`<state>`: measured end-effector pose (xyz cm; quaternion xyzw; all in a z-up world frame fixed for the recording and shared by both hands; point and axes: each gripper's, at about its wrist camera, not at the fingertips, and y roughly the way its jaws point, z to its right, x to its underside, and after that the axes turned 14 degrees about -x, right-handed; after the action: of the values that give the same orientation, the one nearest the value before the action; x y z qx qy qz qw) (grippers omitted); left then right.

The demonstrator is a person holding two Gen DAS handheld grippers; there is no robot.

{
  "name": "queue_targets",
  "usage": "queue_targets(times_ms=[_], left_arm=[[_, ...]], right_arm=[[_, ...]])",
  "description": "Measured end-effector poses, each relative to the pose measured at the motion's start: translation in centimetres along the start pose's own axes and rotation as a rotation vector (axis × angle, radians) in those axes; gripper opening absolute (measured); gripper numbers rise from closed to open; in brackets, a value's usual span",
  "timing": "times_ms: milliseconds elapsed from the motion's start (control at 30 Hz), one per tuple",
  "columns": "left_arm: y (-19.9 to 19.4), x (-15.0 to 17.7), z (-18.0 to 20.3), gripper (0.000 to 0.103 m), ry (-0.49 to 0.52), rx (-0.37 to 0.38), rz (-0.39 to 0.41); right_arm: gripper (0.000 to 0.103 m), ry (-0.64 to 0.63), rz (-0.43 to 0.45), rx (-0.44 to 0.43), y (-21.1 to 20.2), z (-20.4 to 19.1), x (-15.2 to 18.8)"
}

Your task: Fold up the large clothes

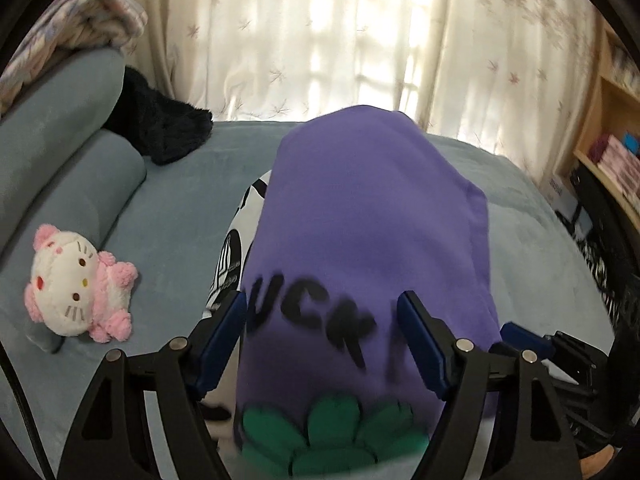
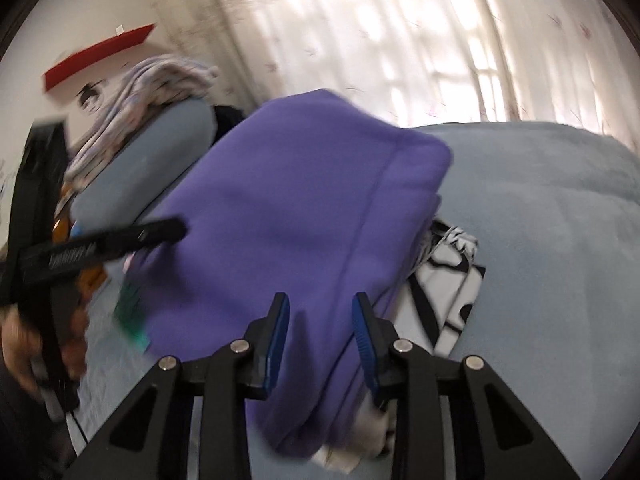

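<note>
The purple fleece sweatshirt with black lettering [image 1: 360,220] lies folded on the grey-blue bed [image 1: 180,208], atop a black-and-white printed garment [image 2: 448,280]. Left gripper [image 1: 320,336] and right gripper [image 2: 320,336] both gape wide, holding nothing. Judged best: smooth the near edge flat, square the corners.

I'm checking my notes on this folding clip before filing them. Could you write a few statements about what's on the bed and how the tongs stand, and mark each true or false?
1. The purple fleece garment with black lettering lies over a black-and-white patterned garment. True.
2. The pink-and-white plush cat toy sits on top of the purple garment. False: it lies apart, on the grey-blue bed cover.
3. The left tongs are open. True.
4. The right tongs are clamped flat together. False: the jaws stand apart with purple fabric showing between them.
5. The dark furry item is beside the curtain. True.
</note>
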<state>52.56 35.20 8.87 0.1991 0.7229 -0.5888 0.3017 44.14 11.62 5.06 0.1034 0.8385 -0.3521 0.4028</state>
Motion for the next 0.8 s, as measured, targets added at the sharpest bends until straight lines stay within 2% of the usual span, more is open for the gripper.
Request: queue_targets(times_ms=[100,167,233,333,500,633,800], left_arm=[[-2.0,1.9,0.9,0.076,0.067,0.004,0.016],[-2.6,3.9,1.6,0.076,0.142,-0.053,0.027],[-2.0,5.4,1.7,0.076,0.176,-0.107,0.006],[-0.9,6.4,0.8,0.078,0.12,-0.106,-0.036],[-2.2,6.6,0.6,0.078,0.076,-0.114,-0.039],[-4.7,7.2,0.9,0.078,0.055,-0.107,-0.055],[-10.6,9.5,1.8,0.078,0.041,-0.069,-0.071]], right_arm=[[0.032,-0.044,-0.015,0.004,-0.7,-1.2,2.2],[0.032,-0.068,-0.04,0.029,-0.6,-1.2,3.5],[0.032,-0.08,-0.056,0.072,-0.5,-0.9,4.4],[0.033,-0.027,-0.074,0.054,-0.6,0.0,5.0],[0.033,-0.009,-0.083,0.036,-2.3,-1.1,5.3],[0.035,0.004,-0.096,0.019,-5.1,-2.7,6.1],[0.039,0.125,-0.17,-0.016,-9.6,-5.0,8.4]])
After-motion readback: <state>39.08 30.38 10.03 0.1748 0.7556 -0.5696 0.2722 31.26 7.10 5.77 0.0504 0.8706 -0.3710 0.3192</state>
